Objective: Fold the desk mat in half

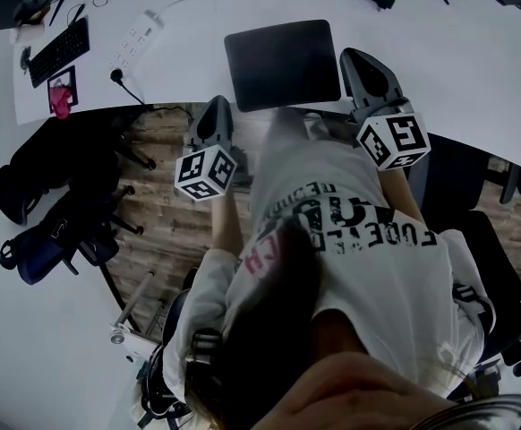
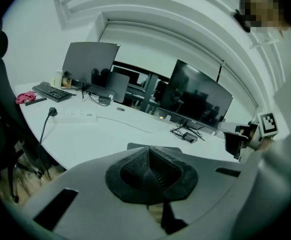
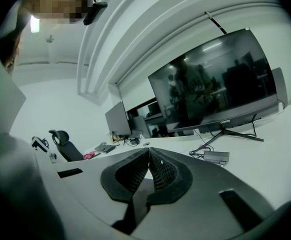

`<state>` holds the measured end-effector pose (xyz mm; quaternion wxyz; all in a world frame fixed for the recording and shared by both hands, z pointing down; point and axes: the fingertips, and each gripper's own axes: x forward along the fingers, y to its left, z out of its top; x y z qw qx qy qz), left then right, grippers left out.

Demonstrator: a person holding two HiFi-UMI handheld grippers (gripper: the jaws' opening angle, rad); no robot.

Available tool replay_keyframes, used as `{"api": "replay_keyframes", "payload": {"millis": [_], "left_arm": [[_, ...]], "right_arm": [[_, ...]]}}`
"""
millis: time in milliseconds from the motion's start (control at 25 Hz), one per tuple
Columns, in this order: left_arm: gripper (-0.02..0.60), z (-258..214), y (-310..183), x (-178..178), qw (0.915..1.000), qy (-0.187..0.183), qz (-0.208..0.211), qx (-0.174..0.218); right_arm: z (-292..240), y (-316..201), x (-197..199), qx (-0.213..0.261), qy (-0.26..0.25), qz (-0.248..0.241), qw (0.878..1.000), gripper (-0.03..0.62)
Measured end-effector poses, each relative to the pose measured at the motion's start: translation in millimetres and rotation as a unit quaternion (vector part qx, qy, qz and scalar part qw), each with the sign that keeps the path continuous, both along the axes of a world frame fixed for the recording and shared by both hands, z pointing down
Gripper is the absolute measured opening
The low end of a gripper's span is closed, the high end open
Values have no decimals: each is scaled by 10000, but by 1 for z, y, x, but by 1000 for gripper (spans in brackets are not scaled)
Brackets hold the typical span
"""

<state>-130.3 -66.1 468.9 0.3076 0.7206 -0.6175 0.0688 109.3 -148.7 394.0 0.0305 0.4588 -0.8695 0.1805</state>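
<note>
Contact with the dark, rectangular, soft-looking desk mat (image 1: 281, 64) is not seen at either gripper. The mat is laid flat on the white curved desk (image 1: 198, 7), close to the desk's front edge, and no fold can be made out in it. The left gripper (image 2: 148, 151) is held off the desk's front edge, over the wooden floor (image 1: 158, 213), with its jaws pressed together and nothing between them. The right gripper (image 3: 148, 151) is held over the desk's front edge, just beside the mat's right side, its jaws likewise brought together on nothing. The task is therefore judged to be at its start, with both sets of jaws to be opened before any hold can be taken. The mat is expected to be light, thin and limp, so that it would bend readily but sag and drag if lifted by one corner alone. Because it lies flush on the desk, an edge may be hard to get under, and the surface may cling. A hold is best taken at the two corners nearest the desk's front edge, one per gripper, so that this edge can be carried over evenly onto the far edge.
</note>
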Motion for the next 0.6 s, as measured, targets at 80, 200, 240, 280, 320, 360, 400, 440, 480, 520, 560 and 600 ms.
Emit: {"api": "replay_keyframes", "payload": {"millis": [80, 200, 240, 280, 320, 360, 400, 440, 480, 520, 560, 600], "left_arm": [[5, 14, 6, 3, 9997, 37, 81, -230], [61, 37, 15, 8, 9976, 47, 307, -625], [71, 46, 18, 10, 9964, 51, 383, -761], [84, 55, 20, 12, 9949, 65, 451, -896], [94, 65, 23, 13, 9933, 88, 506, -1032], [100, 75, 25, 13, 9916, 112, 543, -1164], [103, 85, 26, 13, 9899, 132, 562, -1291], [109, 94, 27, 12, 9883, 153, 569, -1407], [118, 101, 28, 11, 9867, 175, 574, -1508], [124, 106, 29, 11, 9853, 196, 581, -1593], [129, 111, 30, 11, 9841, 218, 587, -1661], [133, 114, 30, 11, 9832, 246, 585, -1713]], "right_arm": [[1, 2, 0, -13, -11, -26, 10000, 0], [4, 4, -1, -40, -22, -59, 10000, 0], [5, 4, -2, -51, -28, -66, 10000, 0], [6, 4, -2, -62, -34, -68, 10000, 0], [7, 4, -1, -76, -37, -65, 9999, 0], [9, 5, -1, -92, -37, -59, 9999, 0], [11, 5, -1, -108, -39, -52, 9999, 0], [12, 5, -1, -121, -45, -45, 9999, 0], [13, 5, -1, -128, -51, -40, 9999, 0], [13, 5, -1, -133, -59, -37, 9999, 0], [14, 5, -1, -140, -69, -34, 9999, 0], [15, 6, -1, -148, -76, -31, 9999, 0]]}}
